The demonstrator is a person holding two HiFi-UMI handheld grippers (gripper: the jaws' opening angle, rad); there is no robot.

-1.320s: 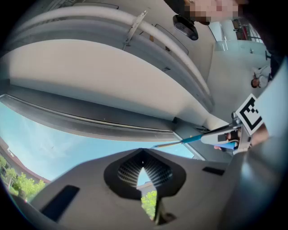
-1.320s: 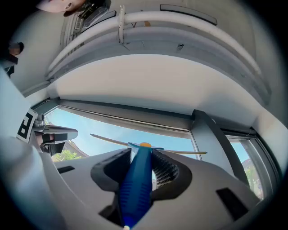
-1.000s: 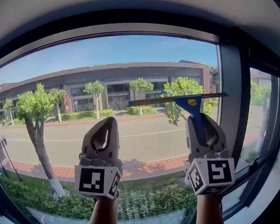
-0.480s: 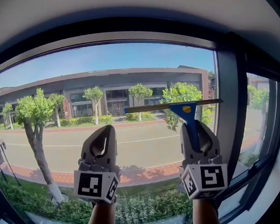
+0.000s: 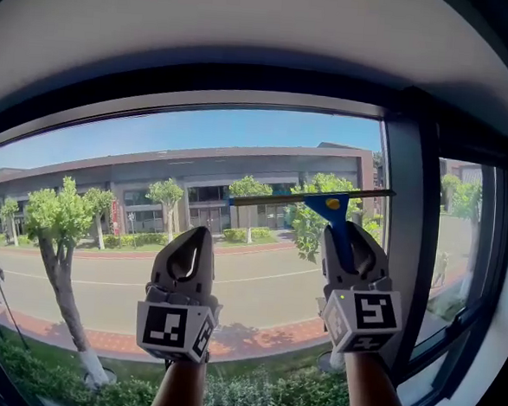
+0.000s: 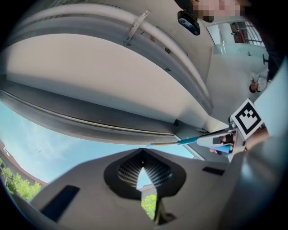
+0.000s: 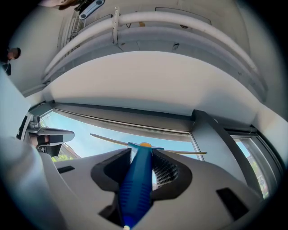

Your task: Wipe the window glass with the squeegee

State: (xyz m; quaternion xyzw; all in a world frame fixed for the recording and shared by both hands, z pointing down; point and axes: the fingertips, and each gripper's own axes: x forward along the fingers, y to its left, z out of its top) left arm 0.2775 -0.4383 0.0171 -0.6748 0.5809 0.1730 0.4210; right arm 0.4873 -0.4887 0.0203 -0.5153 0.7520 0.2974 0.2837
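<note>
Right tool (image 5: 349, 239) grips squeegee (image 5: 332, 209) at window glass (image 5: 136, 150) | left tool (image 5: 192, 241) closed

squeegee handle (image 7: 137, 188): blue plastic, slight gloss, ribbed low down
squeegee blade (image 5: 311, 196): thin pale strip, dull; can't tell what it's made of
window glass (image 5: 153, 156): clear, smooth, glossy
window frame (image 5: 403, 243): dark, smooth, matt
my right gripper (image 5: 347, 239): grey matt plastic; pads (image 7: 165, 173) dark, finely ribbed
</note>
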